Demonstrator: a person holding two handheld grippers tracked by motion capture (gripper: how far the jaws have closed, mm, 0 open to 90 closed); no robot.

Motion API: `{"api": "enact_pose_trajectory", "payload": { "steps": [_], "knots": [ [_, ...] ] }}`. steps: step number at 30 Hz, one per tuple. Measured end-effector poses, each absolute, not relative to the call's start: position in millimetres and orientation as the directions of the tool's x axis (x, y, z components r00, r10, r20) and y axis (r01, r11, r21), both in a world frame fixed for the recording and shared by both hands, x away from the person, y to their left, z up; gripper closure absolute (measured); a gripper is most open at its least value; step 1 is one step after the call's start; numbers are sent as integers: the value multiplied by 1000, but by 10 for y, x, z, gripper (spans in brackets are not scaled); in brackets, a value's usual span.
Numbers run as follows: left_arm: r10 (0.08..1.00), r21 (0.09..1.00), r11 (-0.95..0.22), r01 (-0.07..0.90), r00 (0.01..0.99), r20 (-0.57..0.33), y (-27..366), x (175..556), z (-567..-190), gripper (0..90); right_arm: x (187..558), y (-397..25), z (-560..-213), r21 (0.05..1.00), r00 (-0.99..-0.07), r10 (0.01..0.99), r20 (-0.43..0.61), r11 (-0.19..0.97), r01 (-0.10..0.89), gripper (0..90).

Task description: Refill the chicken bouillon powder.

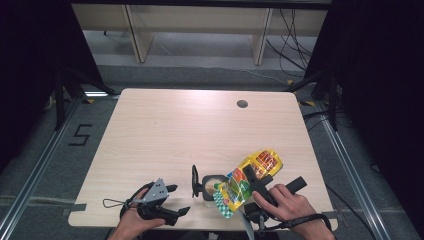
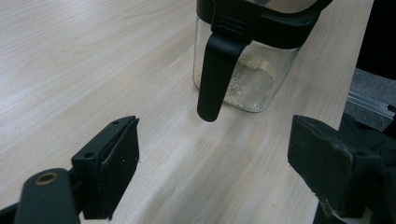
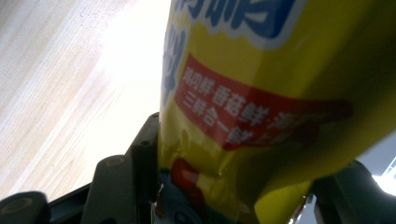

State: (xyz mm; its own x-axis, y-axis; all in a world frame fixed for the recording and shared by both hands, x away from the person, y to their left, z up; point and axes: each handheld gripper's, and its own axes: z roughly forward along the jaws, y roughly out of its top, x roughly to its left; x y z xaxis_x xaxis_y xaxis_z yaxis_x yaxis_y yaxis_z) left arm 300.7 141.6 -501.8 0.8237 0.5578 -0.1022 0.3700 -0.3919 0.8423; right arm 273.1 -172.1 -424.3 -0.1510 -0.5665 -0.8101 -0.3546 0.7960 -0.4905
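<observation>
Left gripper (image 2: 212, 154): jaws wide apart, holding nothing; clear glass jar with black lid (image 2: 247, 70) just ahead.
Right gripper (image 3: 233, 186): jaws clamped on crinkly yellow foil packet (image 3: 261, 107).

In the left gripper view the jar (image 2: 250, 70) is cut off at the top edge, so its opening cannot be seen, and its black handle (image 2: 215, 70) covers part of the glass. In the right gripper view the yellow bag (image 3: 280, 107) runs off the top and right edges, hides the right gripper's (image 3: 233, 196) inner faces, and its small print is blurred.
</observation>
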Motion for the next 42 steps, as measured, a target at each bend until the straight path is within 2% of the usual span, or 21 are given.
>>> {"api": "enact_pose_trajectory", "payload": {
  "steps": [22, 26, 35, 42],
  "knots": [
    [560, 841, -387, 378, 821, -111, 1412, 3004, -5021, 164, 2740, -1741, -4210, -491, -149, -565, -811, 797, -352, 446],
    [553, 842, -402, 361, 828, -91, 1426, 3012, -5014, 164, 2740, -1745, -4201, -494, -146, -568, -810, 795, -353, 446],
    [567, 847, -367, 383, 815, -123, 1403, 2989, -5020, 164, 2779, -1750, -4253, -489, -162, -569, -806, 795, -360, 447],
    [548, 847, -393, 357, 831, -96, 1405, 2995, -5005, 164, 2785, -1761, -4249, -482, -162, -561, -812, 801, -355, 447]
  ]
}}
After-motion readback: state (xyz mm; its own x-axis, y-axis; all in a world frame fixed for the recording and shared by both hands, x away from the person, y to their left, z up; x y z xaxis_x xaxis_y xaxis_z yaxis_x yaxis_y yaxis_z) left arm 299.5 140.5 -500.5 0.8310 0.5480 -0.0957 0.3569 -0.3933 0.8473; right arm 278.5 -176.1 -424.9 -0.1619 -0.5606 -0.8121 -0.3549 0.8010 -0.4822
